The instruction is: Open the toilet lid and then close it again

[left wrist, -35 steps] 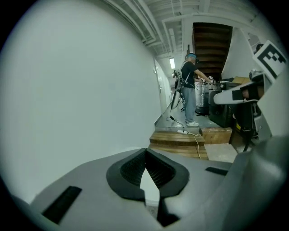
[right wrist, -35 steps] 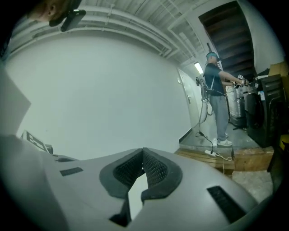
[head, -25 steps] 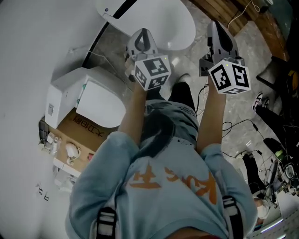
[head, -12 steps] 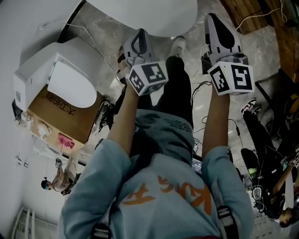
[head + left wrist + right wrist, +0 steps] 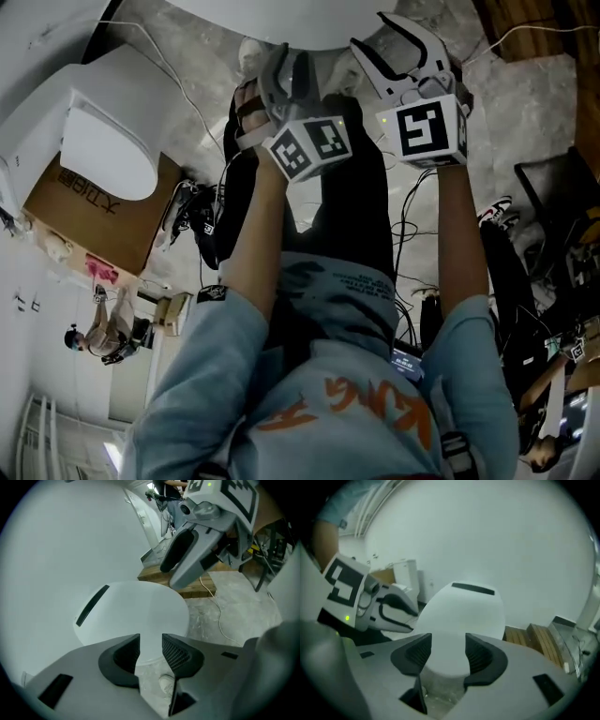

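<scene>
The white toilet lid (image 5: 300,19) lies closed at the top of the head view, with a dark slot (image 5: 91,604) near its back. My left gripper (image 5: 286,75) hangs just short of the lid's front edge, its jaws opening with nothing between them (image 5: 150,651). To its right my right gripper (image 5: 398,47) reaches over the same edge, jaws also opening and empty (image 5: 447,653). In both gripper views the lid (image 5: 464,620) fills the space beyond the gap, and neither pad touches it.
A second white toilet (image 5: 103,141) stands on a cardboard box (image 5: 84,202) at the left. Cables (image 5: 422,234) run over the marbled floor. Wooden pallets (image 5: 543,641) lie beside the toilet. Another person (image 5: 103,328) is at the lower left. My shoe (image 5: 166,684) shows below the lid.
Both grippers have come down towards the lid's front edge. Their jaws, shut before, now stand apart. The right gripper has rolled, and the second toilet has slid left in view.
</scene>
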### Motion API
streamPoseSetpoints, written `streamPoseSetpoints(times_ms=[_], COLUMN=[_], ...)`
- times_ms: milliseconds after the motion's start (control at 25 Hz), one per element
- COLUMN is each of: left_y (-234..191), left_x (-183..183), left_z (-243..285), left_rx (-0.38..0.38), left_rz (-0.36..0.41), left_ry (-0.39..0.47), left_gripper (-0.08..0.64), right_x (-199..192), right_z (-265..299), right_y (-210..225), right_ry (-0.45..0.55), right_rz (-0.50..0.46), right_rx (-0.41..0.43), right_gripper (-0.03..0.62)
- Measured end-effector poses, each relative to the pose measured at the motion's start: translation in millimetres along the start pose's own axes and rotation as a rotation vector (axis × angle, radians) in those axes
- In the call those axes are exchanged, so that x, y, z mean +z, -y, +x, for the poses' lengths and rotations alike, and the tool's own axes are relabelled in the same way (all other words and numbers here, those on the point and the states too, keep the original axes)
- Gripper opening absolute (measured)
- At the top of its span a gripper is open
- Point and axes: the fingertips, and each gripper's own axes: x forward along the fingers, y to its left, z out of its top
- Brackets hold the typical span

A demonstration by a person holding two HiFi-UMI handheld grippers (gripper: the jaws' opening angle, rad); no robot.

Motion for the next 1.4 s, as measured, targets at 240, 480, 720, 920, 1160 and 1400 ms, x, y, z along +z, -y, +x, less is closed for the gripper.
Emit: streamPoseSetpoints(times_ms=[240,480,720,920,1160,1400], left_y=[25.5,39.0,36.1,31.9,34.5,28.0], left_x=[-17.7,-37.3,-38.4,-33.5,-32.8,-27.8], left_z=[29.1,49.3,57.5,59.6,53.1,32.6], left_rx=[-0.003,-0.006,0.003,-0.008,-0.017,0.011], left_rz=[0.116,0.139,0.157,0.146,0.193,0.398], left_ry=[-0.004,-0.028,-0.004,-0.003,0.003,0.016], left_gripper=[0.245,0.307,0.324,0.328,0.328,0.341], right_x=[-67.4,-93.4,-95.2,-90.3,-77.2,-63.3], right_z=[39.7,74.4,99.4,102.9,91.5,60.4], right_y=[-41.2,-42.0,-47.4,-45.8,-49.4,-50.3], right_ry=[-0.167,-0.236,-0.275,-0.33,-0.358,-0.376], right_rz=[-0.394,-0.636,-0.769,-0.78,-0.724,-0.683], right_rx=[0.121,0.075,0.064,0.061,0.116,0.138], right_gripper=[0.393,0.436,0.46,0.476,0.445,0.4])
